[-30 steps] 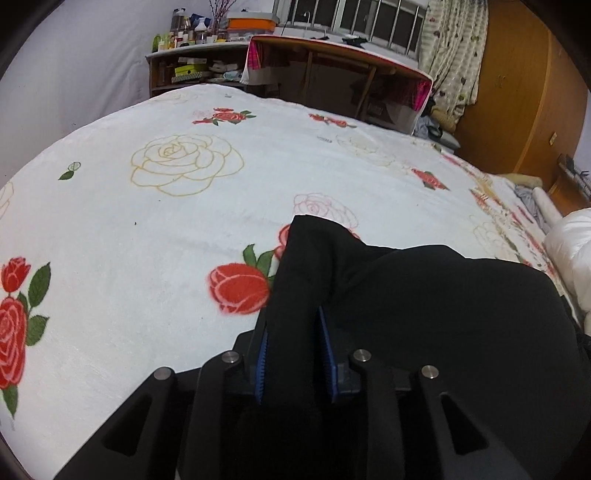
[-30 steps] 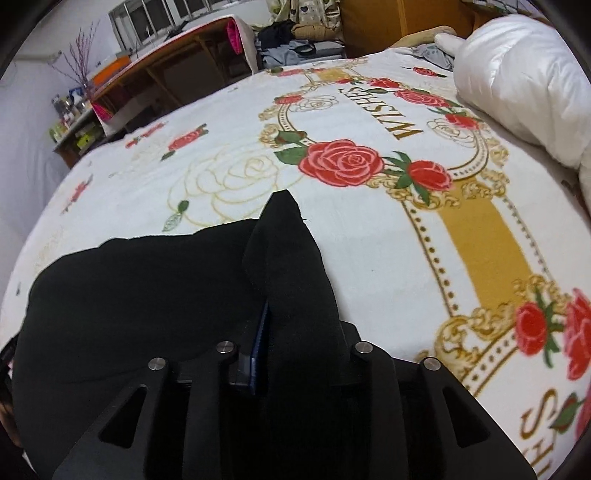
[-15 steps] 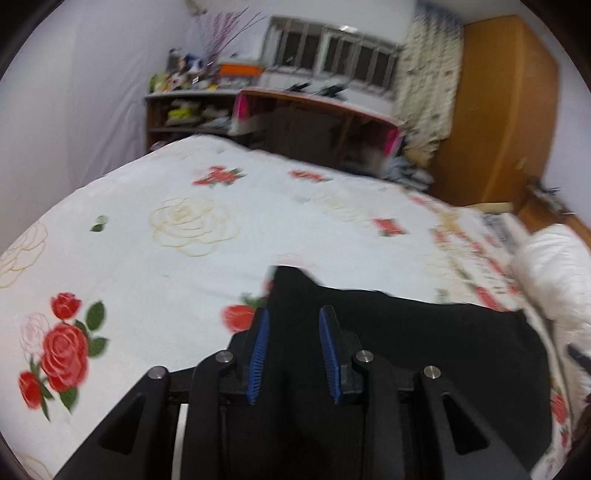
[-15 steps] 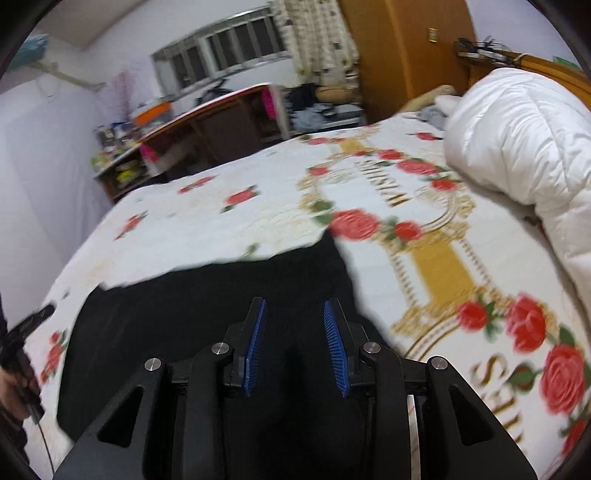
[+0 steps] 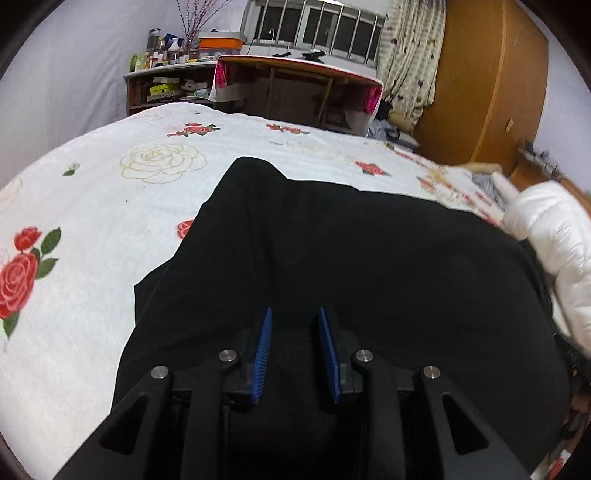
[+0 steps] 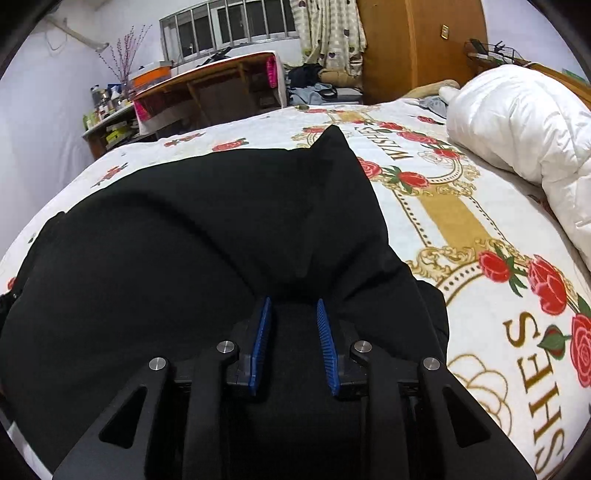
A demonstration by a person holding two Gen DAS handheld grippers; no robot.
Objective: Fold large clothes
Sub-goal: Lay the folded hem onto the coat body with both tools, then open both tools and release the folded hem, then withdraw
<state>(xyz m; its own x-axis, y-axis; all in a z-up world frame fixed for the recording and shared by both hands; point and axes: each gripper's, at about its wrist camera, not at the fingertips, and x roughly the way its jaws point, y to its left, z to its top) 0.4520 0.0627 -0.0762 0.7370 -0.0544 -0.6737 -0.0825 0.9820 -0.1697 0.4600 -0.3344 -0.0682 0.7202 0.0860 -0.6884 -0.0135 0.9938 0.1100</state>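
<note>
1. Black garment [image 5: 351, 266] lies spread on the bed [image 5: 92, 206], long axis side to side.
2. Left gripper [image 5: 294, 350] spread, holding nothing, over its left end.
3. Right gripper [image 6: 293, 341] spread over the right end; each arm nearest its own corner.

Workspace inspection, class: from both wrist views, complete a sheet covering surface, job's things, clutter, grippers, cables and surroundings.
Surface: bed with rose-print blanket, flat.
Job's things: black garment spread over the blanket, each far corner peaked up.
Clutter: white duvet bunched at the right edge of the bed.
Grippers: left gripper open, over the cloth; right gripper open, over the cloth; nothing between the jaws.
Cables: nothing seen.
Surroundings: wooden desk, crowded shelf, barred window, curtain, wooden wardrobe.
</note>
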